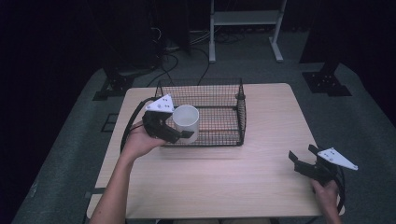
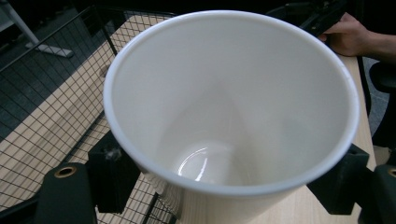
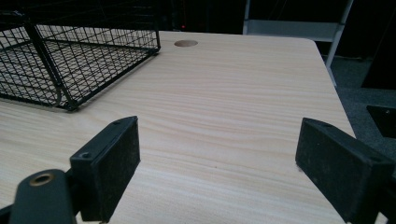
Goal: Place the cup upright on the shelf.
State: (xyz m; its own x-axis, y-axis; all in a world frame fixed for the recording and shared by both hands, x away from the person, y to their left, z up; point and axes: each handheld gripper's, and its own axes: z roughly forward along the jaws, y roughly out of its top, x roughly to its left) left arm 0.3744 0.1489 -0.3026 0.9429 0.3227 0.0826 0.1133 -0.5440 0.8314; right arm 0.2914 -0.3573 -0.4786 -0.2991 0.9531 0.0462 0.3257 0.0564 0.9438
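— White plastic, that cup point(image 1: 186, 122), and smooth all round. The left gripper point(image 1: 180, 133) has its jaws clamped on the cup's wall below the rim, holding it mouth-up at the near left corner of the wire basket point(image 1: 241, 116).

— So what worries you?

— The grip, mostly. Two flat black pads on a slick round wall; if the hand tips or jerks, I think the cup could swivel between them or slide out. And it hangs right by the basket's top wire. A low pass could catch the cup's bottom on that wire and knock it loose.

— And the other hand?

— The right gripper point(image 1: 306, 161) sits near the right edge of the table point(image 1: 224, 182), well apart from everything, jaws spread wide with nothing between them. No trouble there, unless the trailing cable snags.

— Anything you can't see?

— Plenty. From above, the cup and gripper cover the corner of the basket, so I cannot tell whether the cup's base is clear of the wire, over the basket floor, or still outside it. In the left gripper view the cup's mouth point(image 2: 231, 100) crowds the picture; the pads point(image 2: 112, 175) peek out at the sides, but their contact with the wall is hidden under the rim. The room behind is too dark to read.
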